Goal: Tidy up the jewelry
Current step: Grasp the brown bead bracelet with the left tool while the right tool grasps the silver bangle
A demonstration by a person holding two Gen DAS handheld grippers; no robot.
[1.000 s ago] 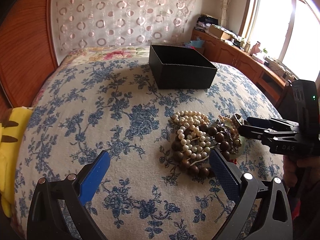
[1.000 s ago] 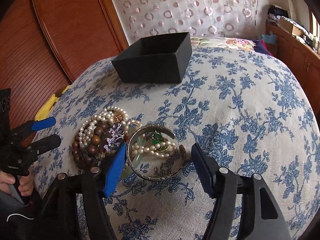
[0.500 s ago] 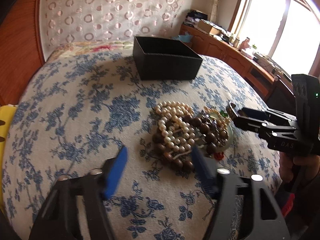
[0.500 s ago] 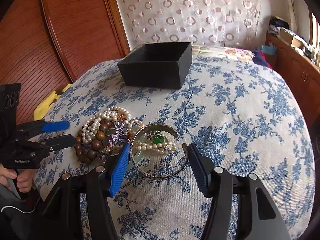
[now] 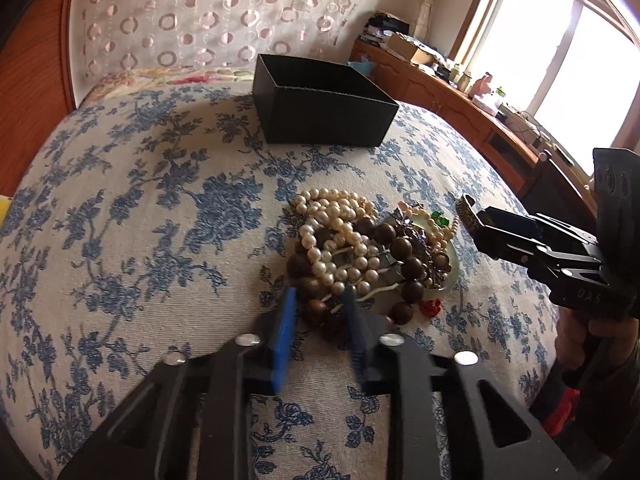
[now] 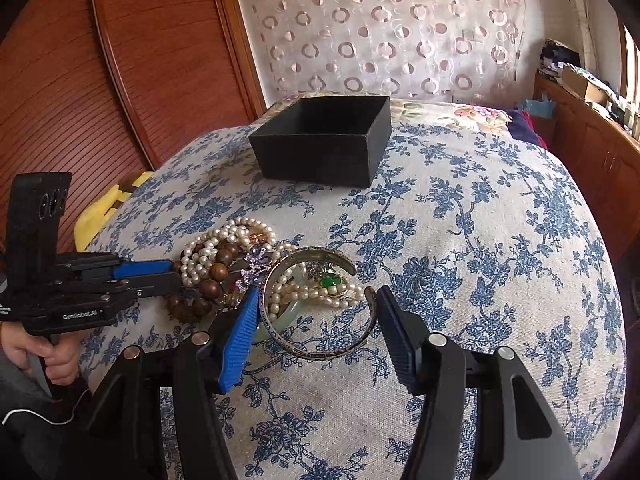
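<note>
Biggest worry: tangled heap of pearl strands and brown wooden beads (image 5: 352, 256) on the blue-floral bedspread (image 5: 132, 208), well short of the empty black cardboard box (image 5: 324, 108). Left gripper (image 5: 318, 304) narrowed around a dark bead strand, likely dragging neighbours along. Right gripper (image 6: 314, 312) spread wide astride the patterned metal cuff bangle (image 6: 316, 308), not yet pinching.
</note>
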